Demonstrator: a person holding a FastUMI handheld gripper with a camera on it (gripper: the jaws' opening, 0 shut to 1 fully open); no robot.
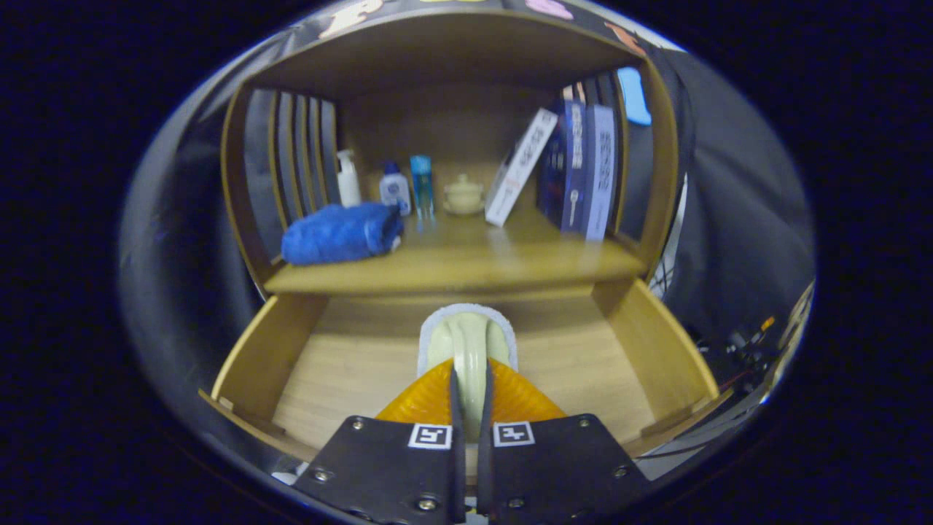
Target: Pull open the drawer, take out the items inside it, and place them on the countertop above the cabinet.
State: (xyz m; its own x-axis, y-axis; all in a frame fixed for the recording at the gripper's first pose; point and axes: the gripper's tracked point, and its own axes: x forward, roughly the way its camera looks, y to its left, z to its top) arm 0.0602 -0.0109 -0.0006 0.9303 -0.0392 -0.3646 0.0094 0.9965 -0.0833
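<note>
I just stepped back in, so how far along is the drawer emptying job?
The drawer is pulled open, and a blue towel lies on the countertop. In hand: the gripper has its fingers shut on a pale scrubber over the drawer. Left: setting it on the countertop. Whether more remains under the fingers is hidden.

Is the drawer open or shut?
Open: the drawer is pulled out below the countertop, its wooden floor showing around the gripper.
</note>
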